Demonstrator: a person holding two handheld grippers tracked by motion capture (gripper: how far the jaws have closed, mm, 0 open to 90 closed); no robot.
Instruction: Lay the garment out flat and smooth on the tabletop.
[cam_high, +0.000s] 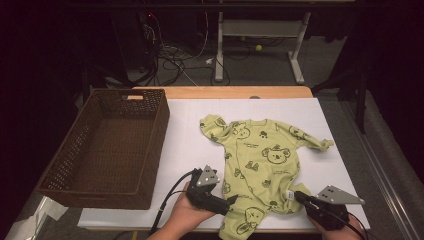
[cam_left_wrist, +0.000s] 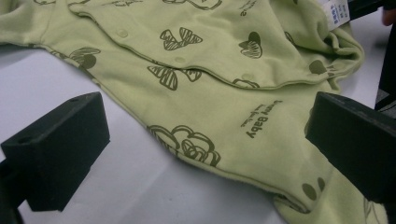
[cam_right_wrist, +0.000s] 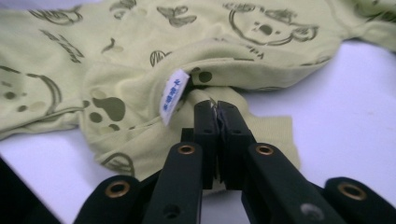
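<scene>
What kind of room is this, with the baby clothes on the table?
Probably a lab or workshop set up for recording, not a home. The green baby suit lies on a white-covered table beside a wicker basket, with tangled cables and a bare desk frame on the floor behind.

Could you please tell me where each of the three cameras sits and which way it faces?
High view: above the person's side, looking forward and down on the white table, wicker basket and green baby romper; both hands and tools show.
Left gripper view: rides the left tool, facing the romper between wide-apart jaws.
Right gripper view: rides the right tool, jaws pinching the romper's edge by its white label.
Shared: all show the romper.
</scene>
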